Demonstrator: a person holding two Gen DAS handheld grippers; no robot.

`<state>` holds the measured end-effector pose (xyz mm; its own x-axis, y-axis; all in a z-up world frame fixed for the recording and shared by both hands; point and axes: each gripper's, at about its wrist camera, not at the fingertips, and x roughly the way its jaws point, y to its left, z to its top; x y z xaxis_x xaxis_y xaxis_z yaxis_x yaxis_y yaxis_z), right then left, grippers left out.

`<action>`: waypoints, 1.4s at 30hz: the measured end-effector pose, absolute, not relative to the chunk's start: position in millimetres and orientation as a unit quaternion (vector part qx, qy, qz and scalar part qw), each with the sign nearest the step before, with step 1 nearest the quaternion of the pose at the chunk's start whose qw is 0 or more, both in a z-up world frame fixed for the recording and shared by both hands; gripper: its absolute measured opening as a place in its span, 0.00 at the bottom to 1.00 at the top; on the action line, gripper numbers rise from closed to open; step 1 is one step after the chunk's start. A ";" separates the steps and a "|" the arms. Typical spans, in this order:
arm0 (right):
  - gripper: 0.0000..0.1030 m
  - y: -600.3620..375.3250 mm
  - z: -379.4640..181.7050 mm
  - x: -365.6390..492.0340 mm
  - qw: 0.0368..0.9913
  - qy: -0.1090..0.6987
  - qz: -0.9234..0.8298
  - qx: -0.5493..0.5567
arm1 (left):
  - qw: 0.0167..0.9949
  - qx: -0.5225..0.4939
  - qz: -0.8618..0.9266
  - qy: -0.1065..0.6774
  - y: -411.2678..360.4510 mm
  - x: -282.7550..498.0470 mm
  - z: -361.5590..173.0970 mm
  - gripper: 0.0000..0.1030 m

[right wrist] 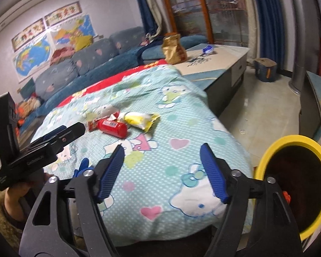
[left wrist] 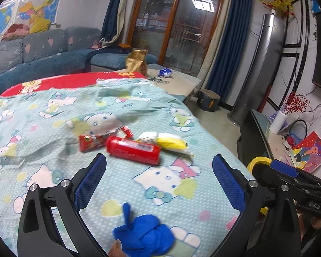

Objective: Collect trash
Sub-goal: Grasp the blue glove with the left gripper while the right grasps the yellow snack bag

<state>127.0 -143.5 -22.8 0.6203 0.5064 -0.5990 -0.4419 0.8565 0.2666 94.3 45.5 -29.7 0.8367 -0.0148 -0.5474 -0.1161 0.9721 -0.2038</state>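
My left tongs [left wrist: 159,171] and right tongs [right wrist: 161,165] were both open and held nothing. The red can [left wrist: 133,150] lay just ahead, beside the yellow wrapper [left wrist: 173,143]. The bin [right wrist: 293,184] stood right of them.

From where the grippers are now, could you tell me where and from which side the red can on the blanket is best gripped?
Grip the red can across the middle of its round body, coming down from above. It lies on its side on the blanket, so the curved flanks are free, while a red wrapper crowds one end and a yellow packet the other. The open left gripper looks nearest.
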 end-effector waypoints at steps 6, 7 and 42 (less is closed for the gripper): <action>0.52 -107.9 -31.7 144.6 0.886 0.359 0.292 0.014 | 0.945 -0.125 0.026 0.301 60.8 81.3 -38.4 0.94; 0.50 -102.7 -33.4 148.2 0.885 0.361 0.294 0.007 | 0.944 -0.127 0.024 0.304 62.1 79.9 -40.4 0.94; 0.05 -58.1 -81.8 199.9 0.879 0.392 0.266 -0.064 | 0.903 -0.121 -0.027 0.412 41.5 62.6 -101.6 0.25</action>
<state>199.9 -58.1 -81.8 0.5519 0.4165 -0.7224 -0.5175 0.8504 0.0950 62.6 41.5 -101.6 0.6587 -0.1483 -0.7377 -0.0511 0.9693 -0.2405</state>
